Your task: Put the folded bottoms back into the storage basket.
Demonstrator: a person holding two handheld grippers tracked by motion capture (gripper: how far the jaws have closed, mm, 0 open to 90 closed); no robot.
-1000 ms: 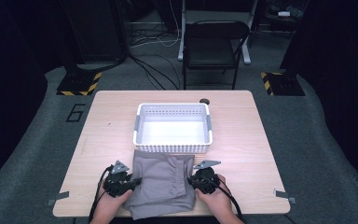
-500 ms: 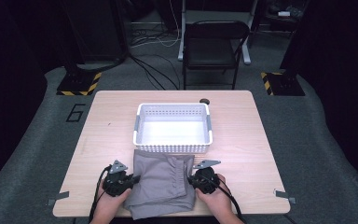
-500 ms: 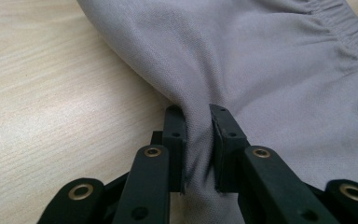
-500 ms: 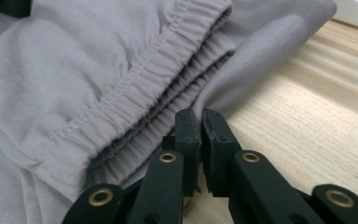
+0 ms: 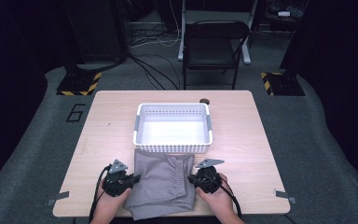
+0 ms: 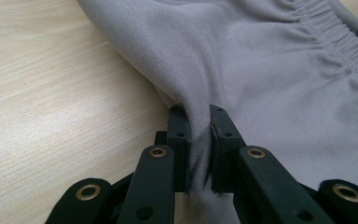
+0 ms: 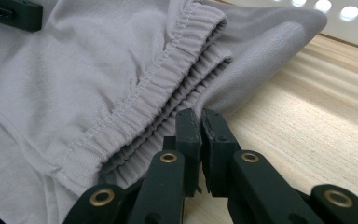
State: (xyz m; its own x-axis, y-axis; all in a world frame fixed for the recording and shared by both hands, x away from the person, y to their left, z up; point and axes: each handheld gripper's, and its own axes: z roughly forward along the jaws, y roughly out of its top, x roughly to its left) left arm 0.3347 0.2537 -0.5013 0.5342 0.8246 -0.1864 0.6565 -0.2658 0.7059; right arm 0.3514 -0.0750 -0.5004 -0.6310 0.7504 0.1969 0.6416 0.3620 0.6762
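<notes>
Grey soft shorts (image 5: 161, 184) lie floppy on the bench (image 5: 107, 126) near the white basket (image 5: 173, 148), the left gripper (image 6: 199, 140) just pinched one side edge, the right gripper (image 7: 200, 140) pinching the stretchy waistband, good spots for holding.

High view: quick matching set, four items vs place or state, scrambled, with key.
1. grey fabric garment
2. white perforated plastic basket
3. black folding chair
4. left gripper

A. on the floor beyond the table's far edge
B. shut on cloth at the garment's left side
C. empty, mid-table
D. lying at the near edge, between both grippers

Pairs: 1-D, 2-C, 3-A, 4-B
</notes>
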